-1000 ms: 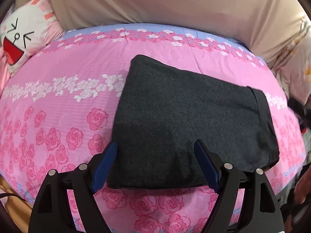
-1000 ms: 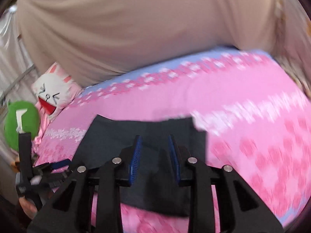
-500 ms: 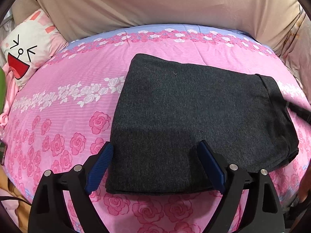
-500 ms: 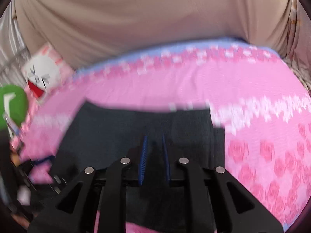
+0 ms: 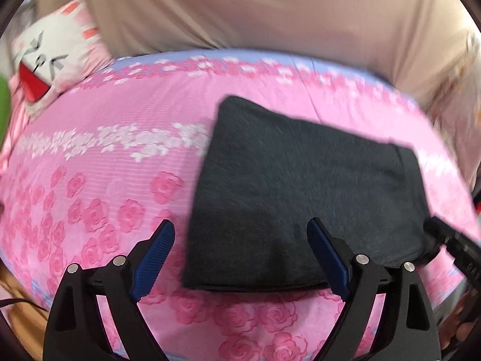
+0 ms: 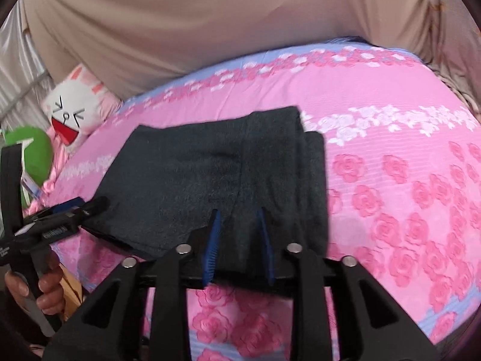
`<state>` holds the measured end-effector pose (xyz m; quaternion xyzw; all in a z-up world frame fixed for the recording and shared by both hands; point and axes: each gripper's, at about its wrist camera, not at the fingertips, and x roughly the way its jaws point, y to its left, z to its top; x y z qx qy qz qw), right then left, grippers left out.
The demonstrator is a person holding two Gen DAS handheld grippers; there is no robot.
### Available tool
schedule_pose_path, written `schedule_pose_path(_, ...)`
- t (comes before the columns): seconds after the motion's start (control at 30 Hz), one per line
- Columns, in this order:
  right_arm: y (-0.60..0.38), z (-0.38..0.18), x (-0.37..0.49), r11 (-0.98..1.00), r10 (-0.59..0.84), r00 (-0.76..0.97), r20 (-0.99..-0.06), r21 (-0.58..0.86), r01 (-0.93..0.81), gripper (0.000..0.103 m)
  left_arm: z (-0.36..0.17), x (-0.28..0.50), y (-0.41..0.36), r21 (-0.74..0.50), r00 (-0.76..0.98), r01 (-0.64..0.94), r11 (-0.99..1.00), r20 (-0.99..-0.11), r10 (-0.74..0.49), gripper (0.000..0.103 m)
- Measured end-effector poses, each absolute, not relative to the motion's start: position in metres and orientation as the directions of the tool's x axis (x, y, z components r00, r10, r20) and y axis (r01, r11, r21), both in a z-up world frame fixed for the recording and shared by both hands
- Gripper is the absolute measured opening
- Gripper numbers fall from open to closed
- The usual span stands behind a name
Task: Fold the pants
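The dark grey pants [image 5: 300,192] lie folded into a flat rectangle on the pink rose-print bed [image 5: 105,180]. My left gripper [image 5: 240,234] is open, its blue pads over the near left corner of the pants, holding nothing. In the right wrist view the pants [image 6: 210,174] show their folded edge at the right. My right gripper [image 6: 239,221] hovers over the near right part of the pants with its pads a narrow gap apart, gripping nothing. The left gripper [image 6: 75,207] shows at the left of the right wrist view, held by a hand.
A white rabbit cushion [image 5: 51,57] and a green plush [image 6: 30,153] sit at the bed's left end. A beige cloth [image 5: 255,9] hangs behind the bed. The bed's near edge [image 6: 436,316] runs close below both grippers.
My left gripper has shifted left, so the pants sit further right in its view. My right gripper's pads closed to a narrow gap, then parted a little.
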<state>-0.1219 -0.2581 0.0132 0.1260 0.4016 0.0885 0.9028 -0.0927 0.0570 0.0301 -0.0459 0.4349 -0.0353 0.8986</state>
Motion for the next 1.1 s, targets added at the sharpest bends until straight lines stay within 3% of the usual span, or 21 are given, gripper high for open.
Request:
schedule_pose_path(0.23,-0.271,-0.009,-0.111,0.937,0.278,0.640,-0.716,0.350,-0.016,0.038,0.003,-0.078,0.092,-0.256,0.512,-0.082,0.963,-0.840,-0.180,0.087)
schedule_pose_path(0.27,-0.269,-0.006,-0.111,0.942,0.269,0.639,-0.720,0.336,-0.018,0.027,0.004,-0.079,0.091,-0.256,0.515,-0.083,0.963,-0.838,-0.179,0.087)
schedule_pose_path(0.3,-0.268,0.002,-0.112,0.942,0.275,0.643,-0.715,0.333,-0.033,0.011,0.006,-0.080,0.089,-0.252,0.520,-0.075,0.965,-0.835,-0.177,0.087)
schedule_pose_path(0.33,-0.268,0.009,-0.115,0.940,0.286,0.654,-0.701,0.338,-0.049,0.005,0.009,-0.082,0.086,-0.246,0.525,-0.062,0.967,-0.832,-0.177,0.087)
schedule_pose_path(0.47,-0.268,0.041,-0.131,0.941,0.291,0.704,-0.648,0.326,-0.090,0.005,0.018,-0.086,0.074,-0.227,0.543,-0.014,0.974,-0.819,-0.183,0.087)
schedule_pose_path(0.6,-0.274,0.004,-0.118,0.961,0.213,0.630,-0.747,0.276,0.003,0.016,0.013,-0.084,0.062,-0.195,0.533,0.011,0.981,-0.829,-0.170,0.087)
schedule_pose_path(0.67,-0.281,0.004,-0.123,0.941,0.252,0.643,-0.723,0.338,0.011,0.017,0.009,-0.083,0.058,-0.183,0.519,0.013,0.983,-0.839,-0.163,0.087)
schedule_pose_path(0.77,-0.277,0.004,-0.122,0.956,0.224,0.647,-0.729,0.294,0.001,0.019,0.007,-0.083,0.054,-0.161,0.523,0.018,0.987,-0.840,-0.147,0.087)
schedule_pose_path(0.9,-0.288,-0.001,-0.121,0.948,0.213,0.634,-0.743,0.314,0.050,0.049,0.008,-0.084,0.052,-0.139,0.529,0.027,0.990,-0.838,-0.132,0.087)
schedule_pose_path(1.1,-0.292,-0.002,-0.119,0.919,0.273,0.621,-0.735,0.391,0.059,0.061,0.005,-0.080,0.054,-0.173,0.520,0.032,0.984,-0.838,-0.164,0.087)
